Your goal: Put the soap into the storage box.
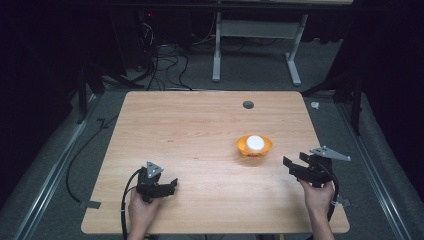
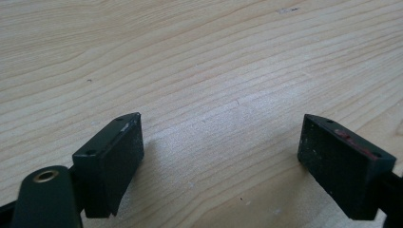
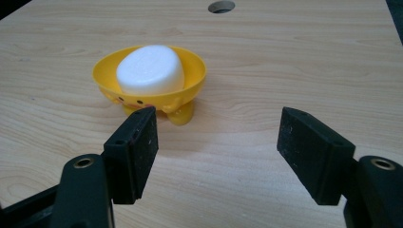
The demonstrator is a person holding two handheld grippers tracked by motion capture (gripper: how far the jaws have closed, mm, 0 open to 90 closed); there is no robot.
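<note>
Right tool (image 3: pixel 216 152) gapes; soap (image 3: pixel 150 69) lies flat, lengthwise left-right.

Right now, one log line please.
left gripper open over table | right gripper open, short of bowl | soap in bowl

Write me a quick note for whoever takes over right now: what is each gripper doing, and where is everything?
Left gripper: open, empty, low over the bare table.
Right gripper: open, empty, aimed at the yellow dish, short of it.
White block: lying in the dish, right of the table's middle.
Done: nothing gripped yet.
Left: probably close in on the dish or block.
</note>
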